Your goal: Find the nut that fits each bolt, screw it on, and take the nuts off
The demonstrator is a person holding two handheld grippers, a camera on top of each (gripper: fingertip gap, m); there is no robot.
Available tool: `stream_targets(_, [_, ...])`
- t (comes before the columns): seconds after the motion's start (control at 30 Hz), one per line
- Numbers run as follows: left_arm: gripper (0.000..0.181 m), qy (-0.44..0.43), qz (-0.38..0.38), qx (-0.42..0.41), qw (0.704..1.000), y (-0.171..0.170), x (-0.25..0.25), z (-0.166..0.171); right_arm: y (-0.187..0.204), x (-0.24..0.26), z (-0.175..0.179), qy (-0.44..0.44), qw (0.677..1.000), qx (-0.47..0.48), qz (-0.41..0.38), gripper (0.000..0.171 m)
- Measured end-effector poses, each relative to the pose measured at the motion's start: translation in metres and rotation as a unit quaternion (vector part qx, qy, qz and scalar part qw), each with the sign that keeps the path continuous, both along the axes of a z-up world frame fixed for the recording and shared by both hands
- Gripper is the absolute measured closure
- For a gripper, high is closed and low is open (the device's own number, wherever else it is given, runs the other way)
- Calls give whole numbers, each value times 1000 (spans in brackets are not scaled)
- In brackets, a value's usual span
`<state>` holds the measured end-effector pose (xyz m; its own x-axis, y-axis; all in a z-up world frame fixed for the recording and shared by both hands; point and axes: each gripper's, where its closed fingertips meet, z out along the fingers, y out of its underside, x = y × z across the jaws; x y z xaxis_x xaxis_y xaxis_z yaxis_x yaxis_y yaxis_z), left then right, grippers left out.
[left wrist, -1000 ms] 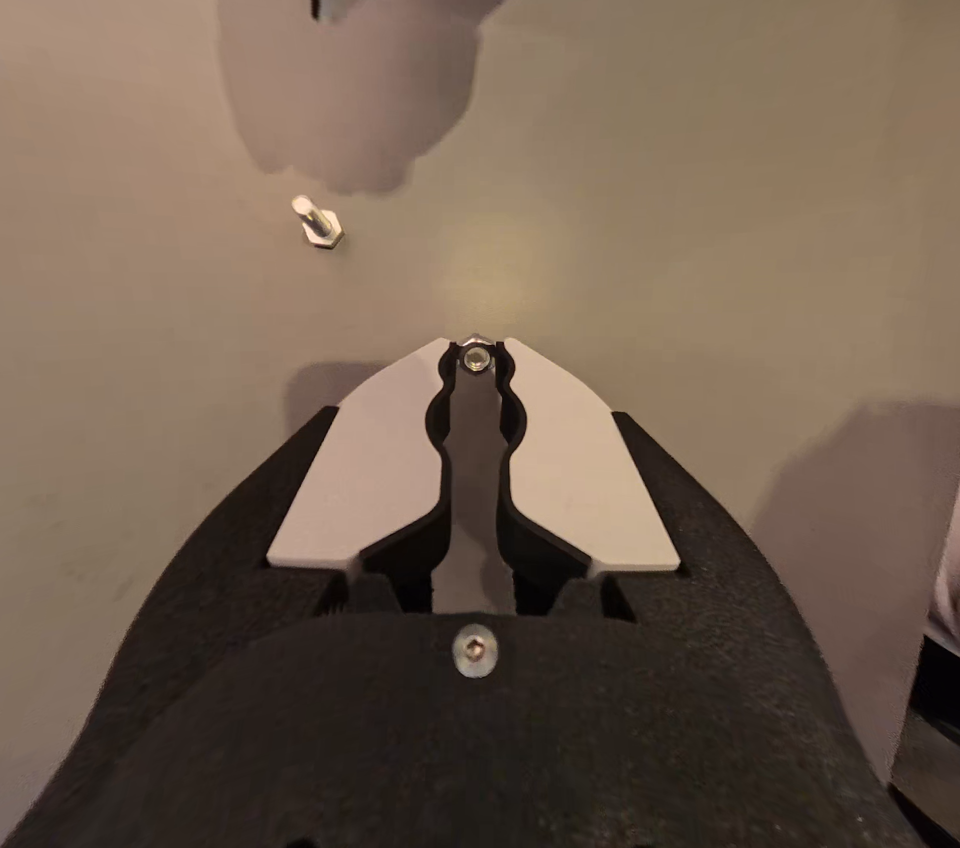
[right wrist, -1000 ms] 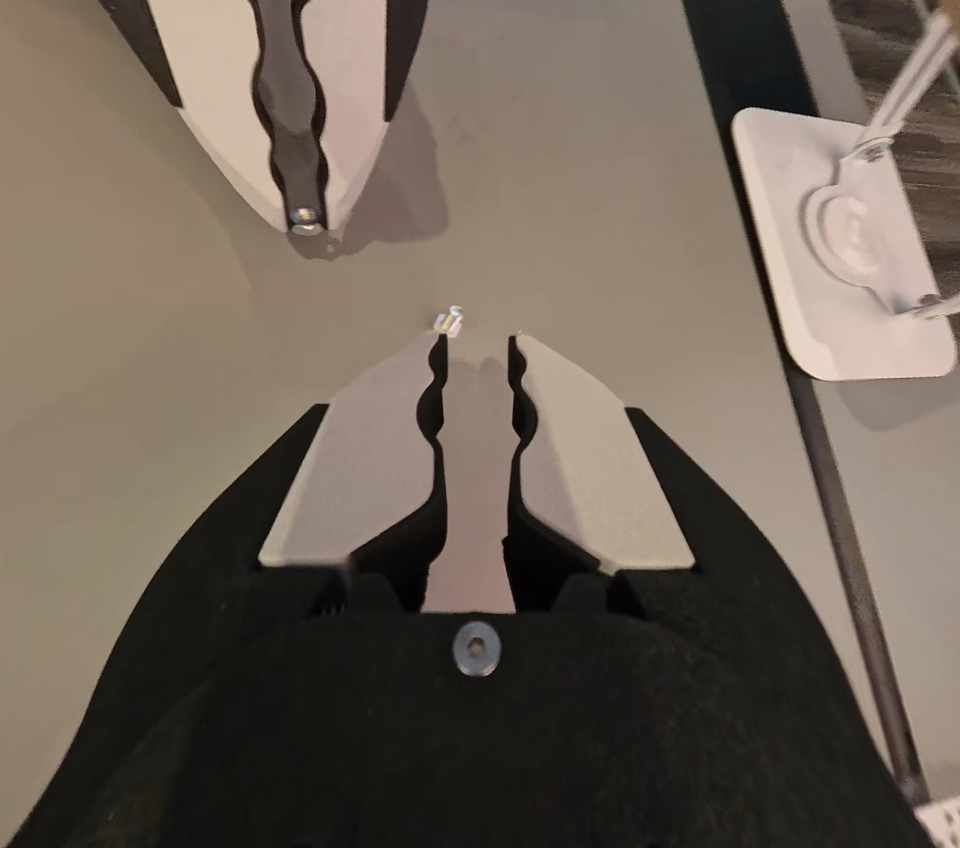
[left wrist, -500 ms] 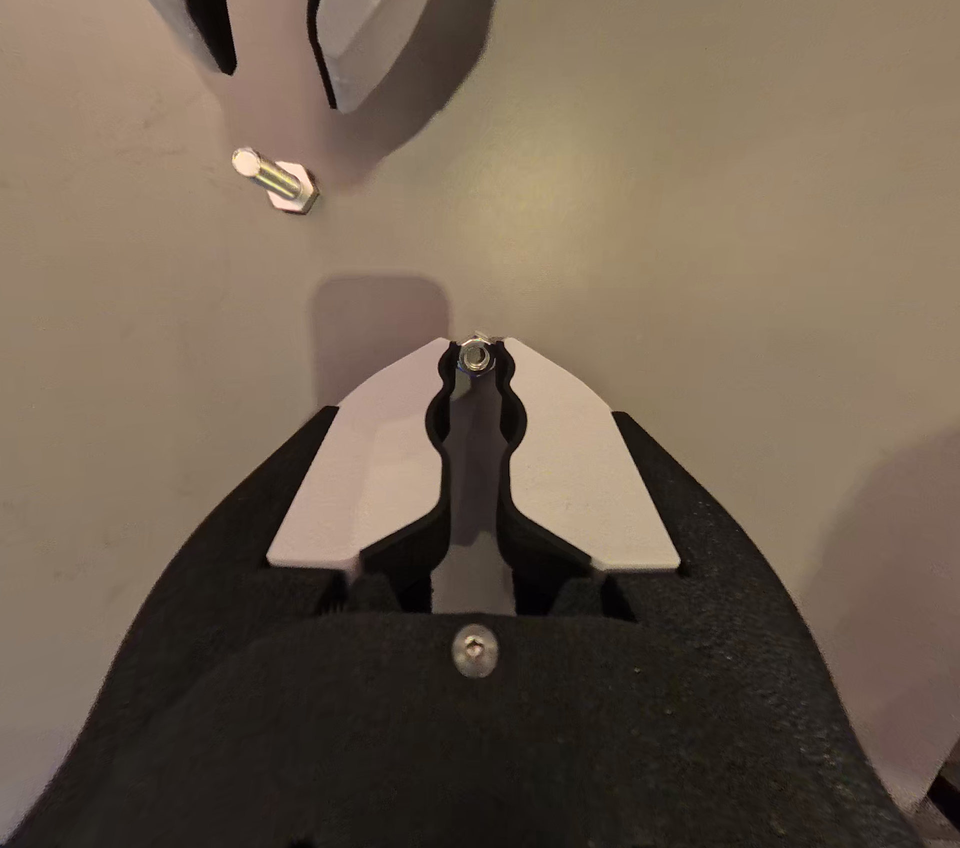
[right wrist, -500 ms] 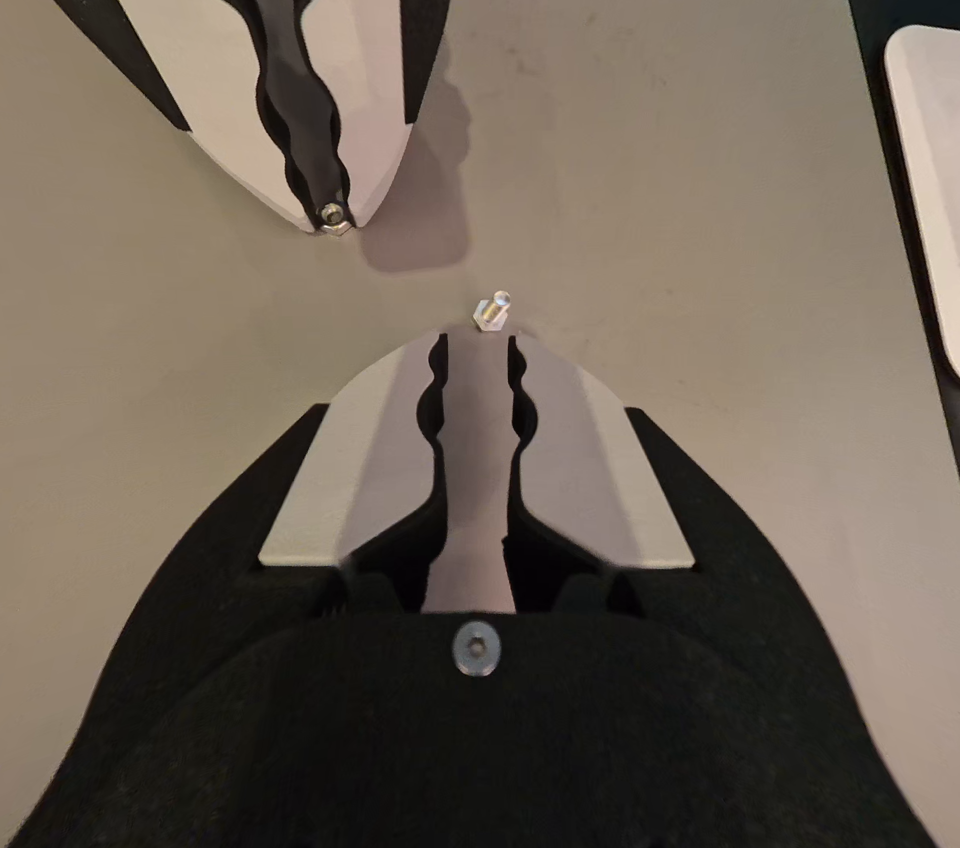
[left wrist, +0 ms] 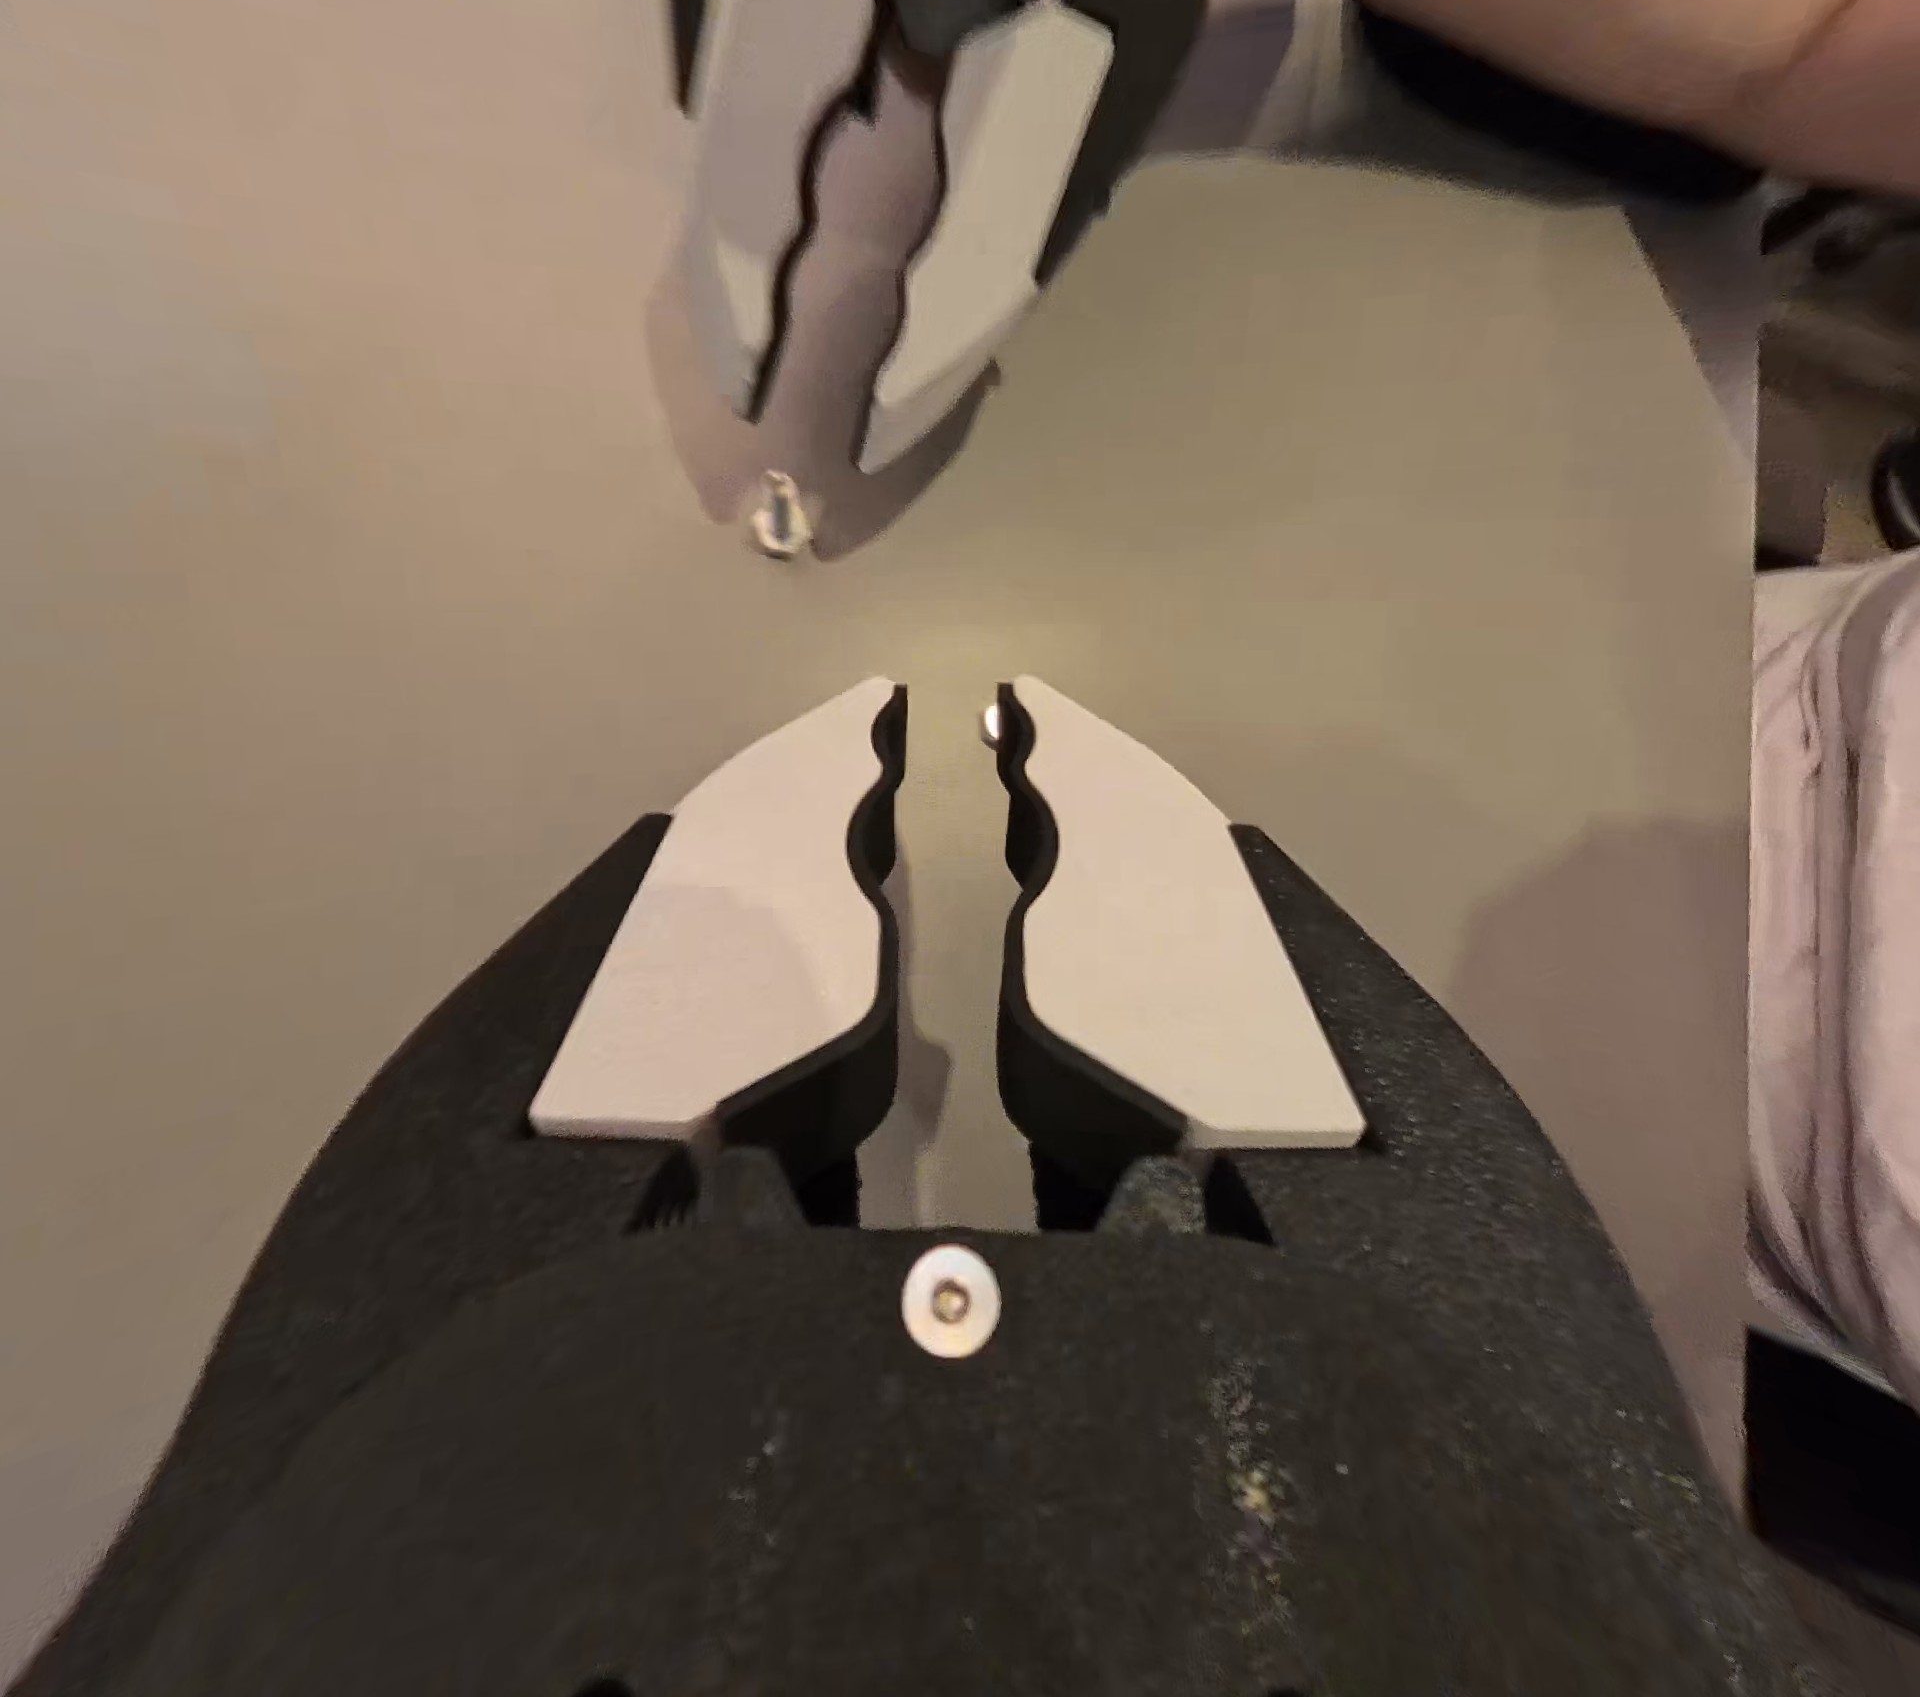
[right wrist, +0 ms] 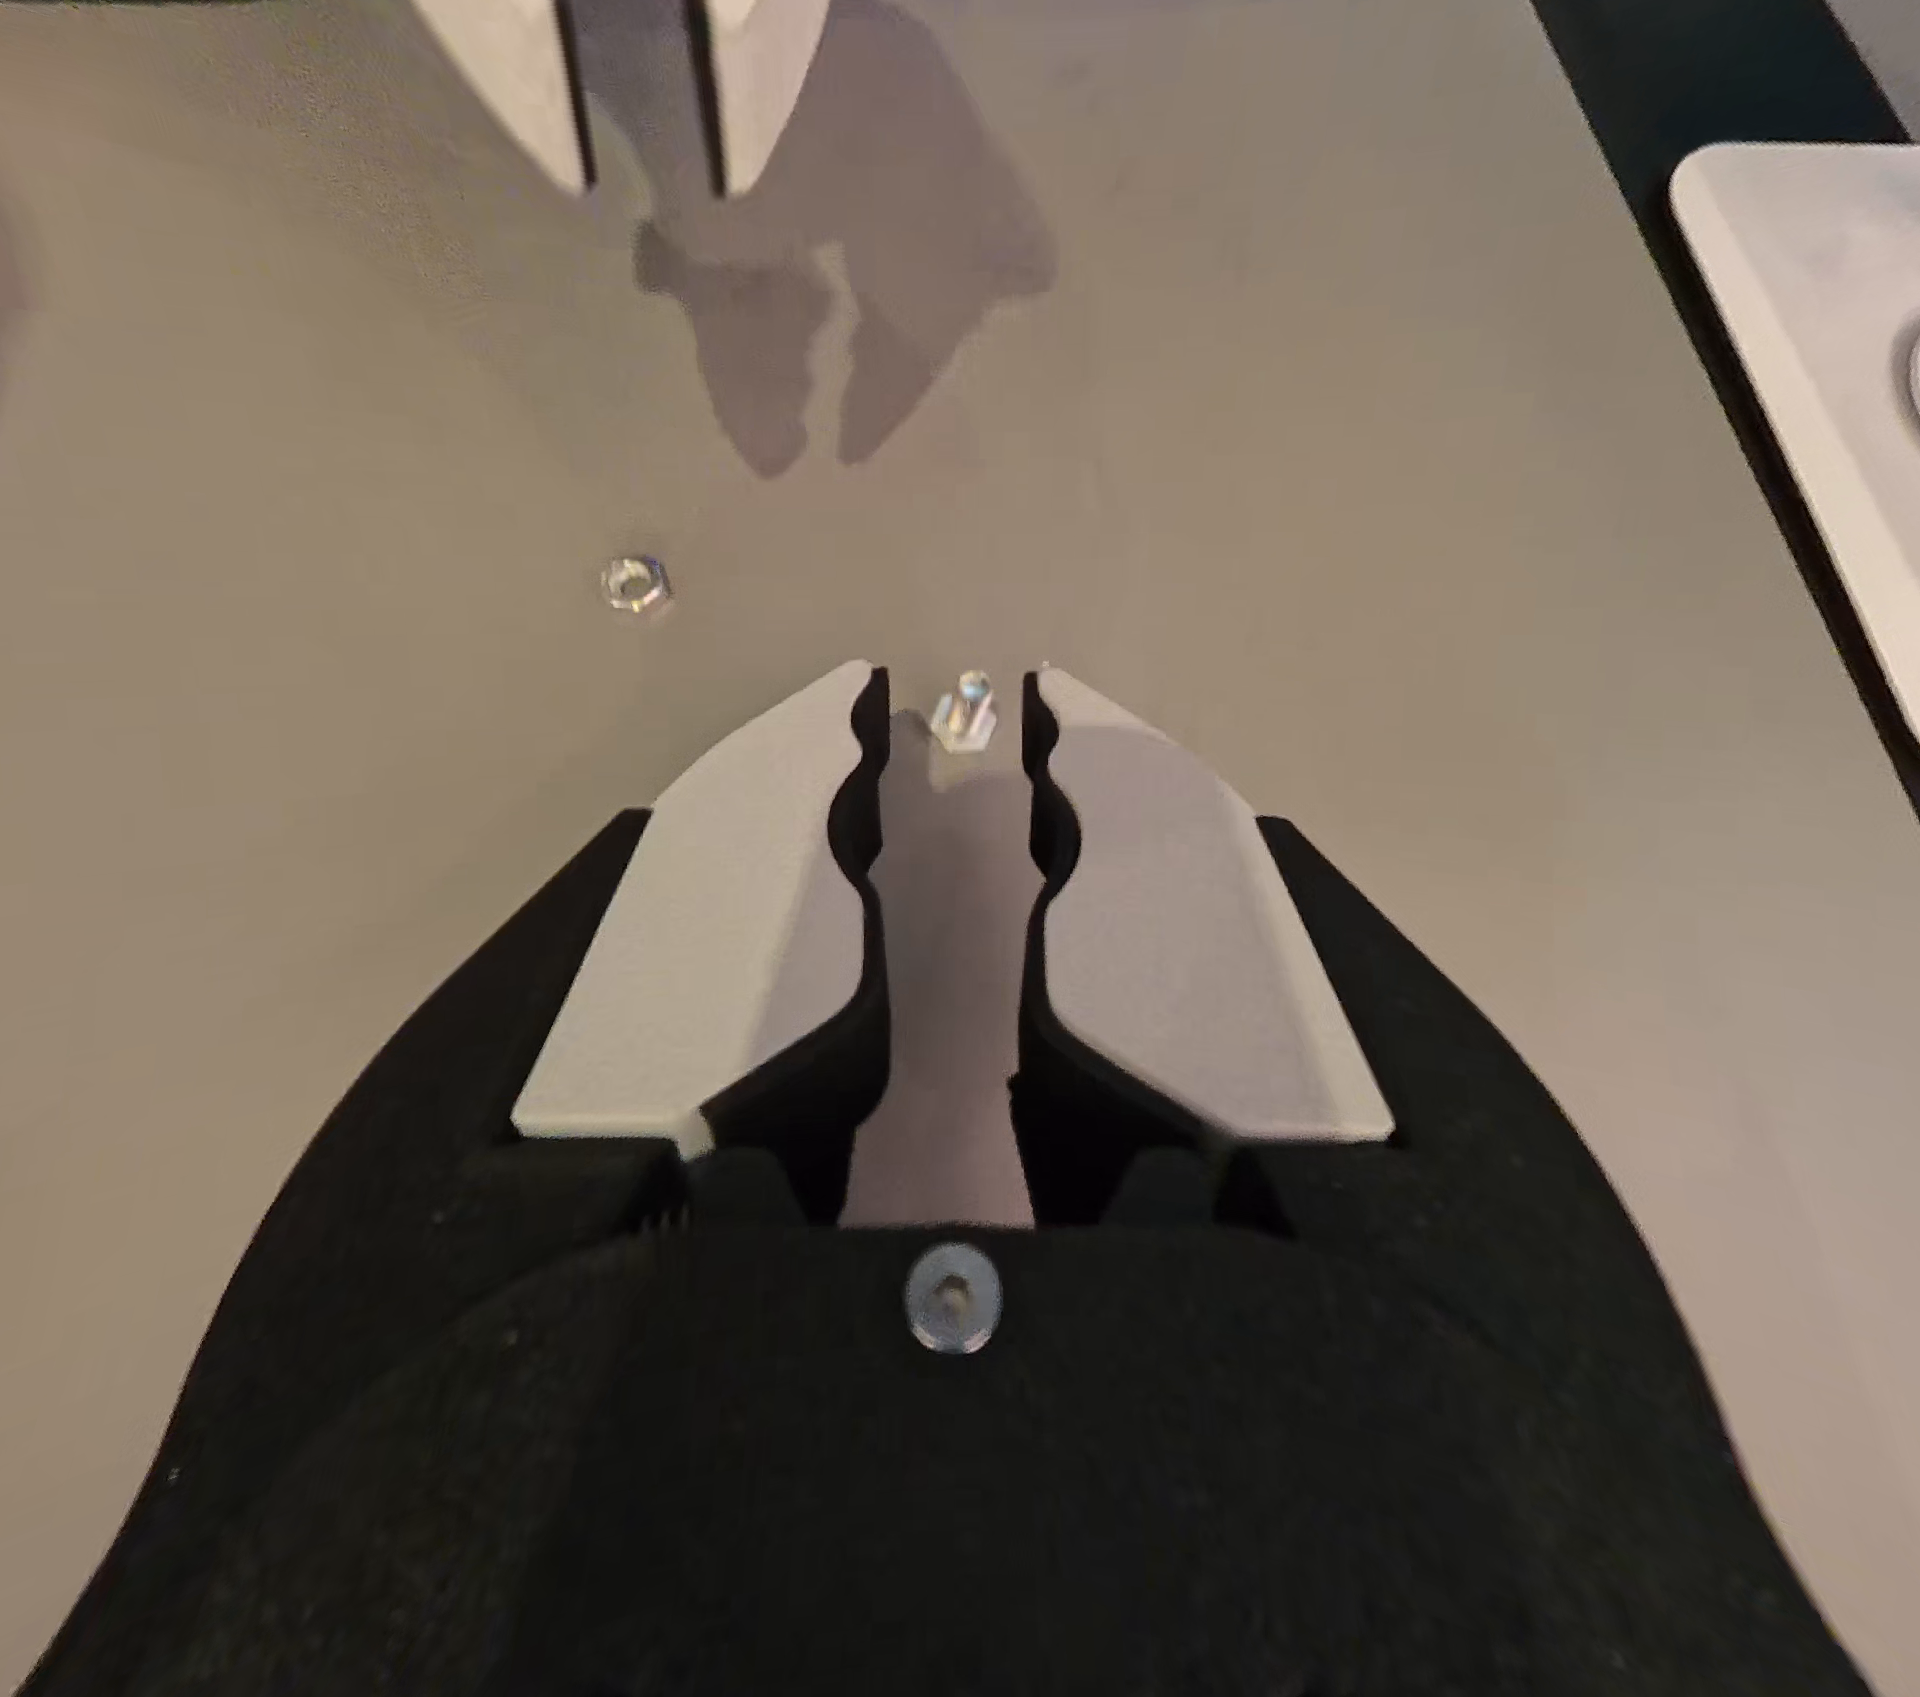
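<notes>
Right gripper [right wrist: 956,686], jaws apart, straddled a bolt [right wrist: 964,717] standing head-down on the tabletop [right wrist: 1299,452], apparently to grip it. A nut [right wrist: 636,585] lay at ten o'clock; left gripper [right wrist: 649,187] hovered open beyond.

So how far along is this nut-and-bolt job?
Nothing looks joined: the nut lies loose on the table. In hand: the open right gripper straddles the bare, upright bolt; the left gripper hangs open, empty. Gripping, screwing on and unscrewing remain.

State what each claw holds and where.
Nothing. Both are open: the nut lies loose on the table, and the bolt stands ungripped between the right claw's fingers.
</notes>
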<state>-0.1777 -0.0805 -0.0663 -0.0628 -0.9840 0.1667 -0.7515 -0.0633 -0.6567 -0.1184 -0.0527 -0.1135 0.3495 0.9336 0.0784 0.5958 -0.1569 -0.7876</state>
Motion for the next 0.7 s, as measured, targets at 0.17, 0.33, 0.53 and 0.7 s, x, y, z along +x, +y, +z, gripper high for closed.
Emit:
stream_targets(0.17, [165,-149,33,32,988,18,4,56,6,-5,-3,10,1000,-1,-22,149])
stream_targets(0.33, [159,-230,40,25,972,19,5,84,7,-7,-20,-9,999,-32,-32,156])
stream_targets(0.53, [138,-342,21,27,939,16,13,99,13,-9,16,45,997,-13,-67,164])
stream_targets(0.7, [139,-277,6,70,958,15,24,59,-3,-13,91,217,973,-60,-44,164])
